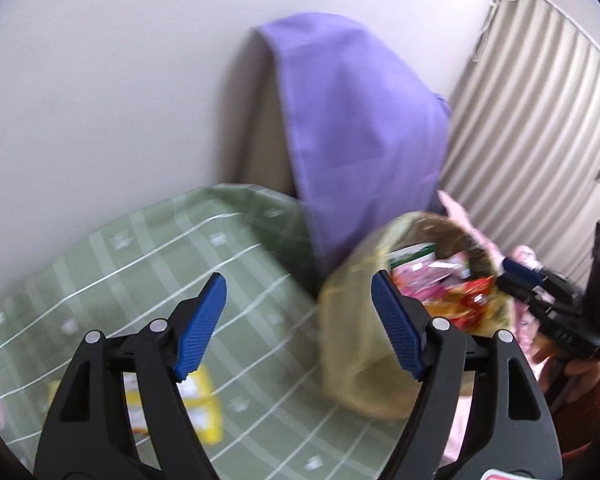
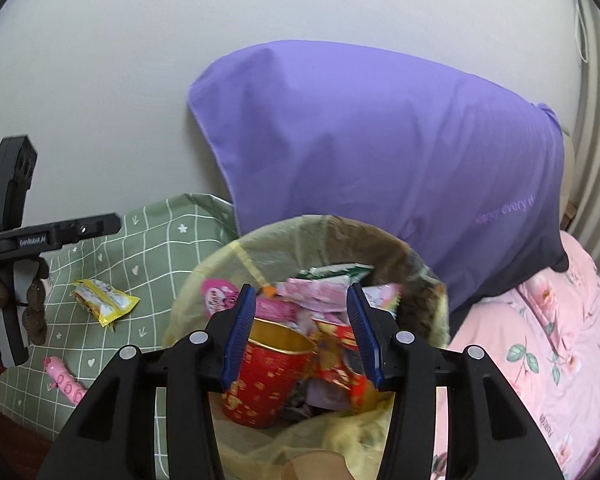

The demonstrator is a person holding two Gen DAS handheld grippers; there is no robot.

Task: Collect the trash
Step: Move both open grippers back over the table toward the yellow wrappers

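Observation:
My right gripper (image 2: 301, 287) hangs open over a bin lined with a yellowish bag (image 2: 220, 276). A red paper cup (image 2: 264, 380) lies in the bin among coloured wrappers (image 2: 324, 292), just below the jaws, and the pads do not press on it. My left gripper (image 1: 299, 276) is open and empty above the green checked cloth (image 1: 140, 264), left of the bin (image 1: 352, 340). A yellow wrapper (image 1: 204, 400) lies on the cloth under its left finger, also visible in the right wrist view (image 2: 104, 300). A pink wrapper (image 2: 64, 380) lies nearer the cloth's edge.
A purple pillow (image 2: 380, 152) leans on the white wall behind the bin. Pink flowered bedding (image 2: 540, 340) lies to the right. A ribbed curtain (image 1: 540, 120) hangs at the far right. A hand in a rust sleeve (image 1: 588, 384) holds the right tool.

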